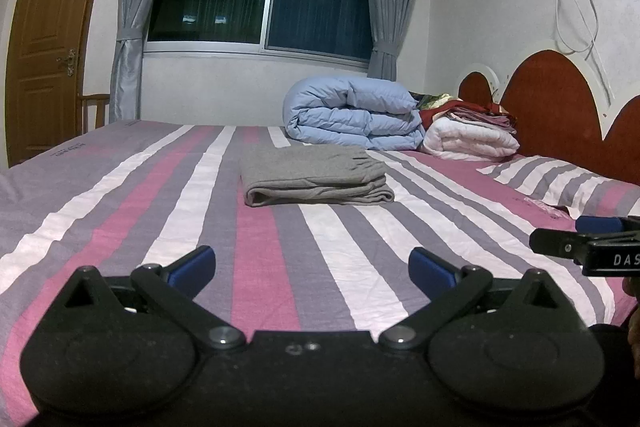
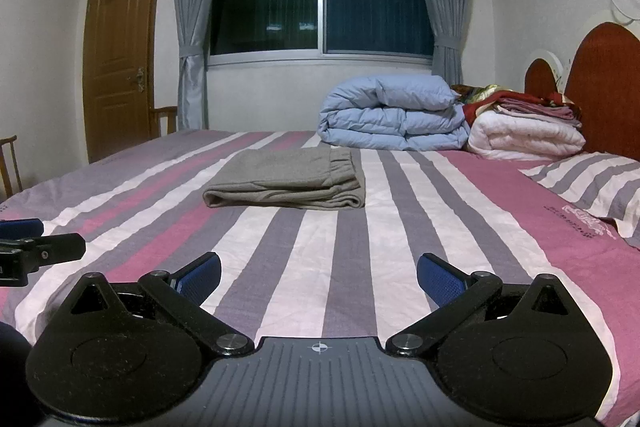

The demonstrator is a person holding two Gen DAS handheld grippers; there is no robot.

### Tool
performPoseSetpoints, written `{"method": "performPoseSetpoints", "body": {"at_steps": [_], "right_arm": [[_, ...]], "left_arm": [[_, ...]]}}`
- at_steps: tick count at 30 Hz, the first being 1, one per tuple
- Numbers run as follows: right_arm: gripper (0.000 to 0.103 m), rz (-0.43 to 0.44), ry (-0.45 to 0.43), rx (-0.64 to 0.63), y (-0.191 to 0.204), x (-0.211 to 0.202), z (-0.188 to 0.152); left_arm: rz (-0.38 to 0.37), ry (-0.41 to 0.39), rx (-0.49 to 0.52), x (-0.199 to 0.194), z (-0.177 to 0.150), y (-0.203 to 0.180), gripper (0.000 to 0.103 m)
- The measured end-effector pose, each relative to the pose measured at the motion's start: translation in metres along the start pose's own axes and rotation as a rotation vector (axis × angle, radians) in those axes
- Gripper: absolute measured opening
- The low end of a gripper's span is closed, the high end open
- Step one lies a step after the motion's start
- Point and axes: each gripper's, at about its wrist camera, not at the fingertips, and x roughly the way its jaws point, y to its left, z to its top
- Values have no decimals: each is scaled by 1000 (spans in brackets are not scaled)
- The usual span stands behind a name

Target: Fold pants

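the left gripper (image 1: 312, 265) has its blue-padded fingers (image 1: 192, 263) spread wide apart, holding nothing and hovering over the striped bed sheet (image 1: 260, 267), and the right gripper (image 2: 319, 273) is spread just as wide over the same sheet, also holding nothing. the grey pants (image 1: 314, 175) lie folded in a neat bundle on the sheet well ahead of both grippers, in front of a rolled light-blue duvet (image 1: 352, 117). white letters "das" show on the right gripper's body at the edge of the left view, while printed writing on the sheet is too small to read.

Bare bedspread (image 2: 320, 247) before pants (image 2: 288, 183)
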Motion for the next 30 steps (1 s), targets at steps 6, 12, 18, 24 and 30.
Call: {"method": "performPoseSetpoints", "body": {"at_steps": [6,12,18,24,30], "right_arm": [[103,0,-1,0,0,0,0],[103,0,0,1,0,0,0],[103,0,0,1,0,0,0],[103,0,0,1,0,0,0],[103,-1,-1,0,1,-1,0]], "left_arm": [[-1,0,0,0,0,0,97],[0,0,1,0,0,0,97],[-5,-7,5,0,0,0,97],[-4,-25,-3,-2,1,2,97],[-12,-18,14,-1,0,0,97]]}}
